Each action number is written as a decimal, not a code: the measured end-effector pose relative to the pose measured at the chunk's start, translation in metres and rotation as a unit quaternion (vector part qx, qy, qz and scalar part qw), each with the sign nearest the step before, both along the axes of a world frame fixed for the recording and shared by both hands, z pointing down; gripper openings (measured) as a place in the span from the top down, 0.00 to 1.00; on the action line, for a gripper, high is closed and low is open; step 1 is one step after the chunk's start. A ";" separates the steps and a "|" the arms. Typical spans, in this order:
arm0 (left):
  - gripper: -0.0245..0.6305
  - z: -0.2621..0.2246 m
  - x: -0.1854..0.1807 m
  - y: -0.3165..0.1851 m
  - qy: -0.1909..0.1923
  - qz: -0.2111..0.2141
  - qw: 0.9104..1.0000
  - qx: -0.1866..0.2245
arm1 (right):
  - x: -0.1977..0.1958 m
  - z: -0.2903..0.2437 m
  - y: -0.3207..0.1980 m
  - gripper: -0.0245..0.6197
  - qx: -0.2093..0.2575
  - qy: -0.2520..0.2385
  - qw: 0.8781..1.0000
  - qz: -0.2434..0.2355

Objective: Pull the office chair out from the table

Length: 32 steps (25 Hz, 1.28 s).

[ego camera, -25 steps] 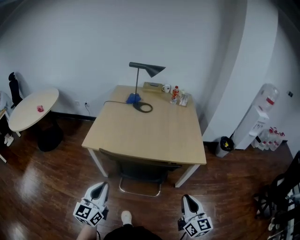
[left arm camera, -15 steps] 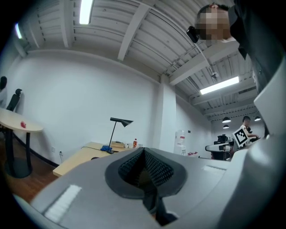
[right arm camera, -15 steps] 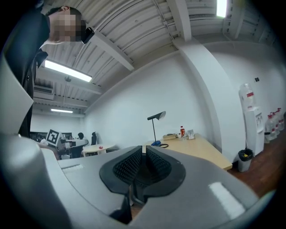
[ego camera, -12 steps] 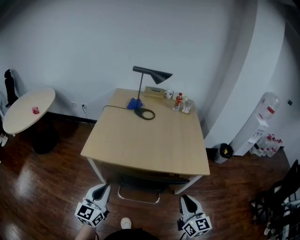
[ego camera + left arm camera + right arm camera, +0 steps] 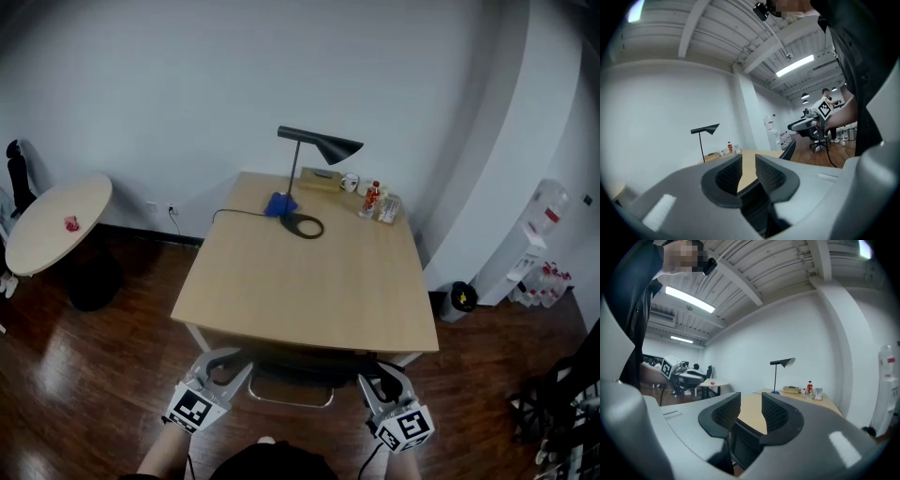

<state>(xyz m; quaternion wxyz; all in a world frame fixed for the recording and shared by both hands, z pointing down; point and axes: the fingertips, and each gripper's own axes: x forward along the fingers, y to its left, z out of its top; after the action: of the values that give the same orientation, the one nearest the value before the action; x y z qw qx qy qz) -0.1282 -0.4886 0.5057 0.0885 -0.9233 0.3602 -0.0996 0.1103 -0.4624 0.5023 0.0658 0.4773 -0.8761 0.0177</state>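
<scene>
Astride chair back (image 5: 298, 357), left tool (image 5: 228, 364) and right tool (image 5: 382, 377) level, opening

Strip lights (image 5: 794, 65) up on the ceiling light the room evenly and rather softly, laying a pale sheen on the dark wooden floor (image 5: 58, 367) and only a faint shadow under the tabletop (image 5: 309, 281). All three views bow hard towards their edges and go dark in the corners. The nearest foreground in both gripper views is soft.
</scene>
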 end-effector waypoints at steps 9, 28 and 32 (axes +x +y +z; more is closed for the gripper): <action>0.63 0.047 0.052 -0.006 -0.200 0.175 0.964 -0.012 | -0.046 0.041 -0.016 0.51 -0.052 0.177 0.972 -0.148; 0.64 0.123 0.077 -0.021 -0.411 0.231 0.881 -0.042 | -0.038 0.129 -0.023 0.57 -0.143 0.455 0.837 -0.266; 0.69 0.132 0.076 -0.020 -0.439 0.237 0.865 -0.051 | -0.037 0.141 -0.022 0.65 -0.159 0.478 0.818 -0.277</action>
<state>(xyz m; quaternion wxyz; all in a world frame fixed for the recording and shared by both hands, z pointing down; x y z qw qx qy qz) -0.0524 -0.5090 0.6375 0.2111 -0.8452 0.0488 -0.4886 0.0736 -0.4842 0.6431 0.5533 0.1462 -0.8149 -0.0920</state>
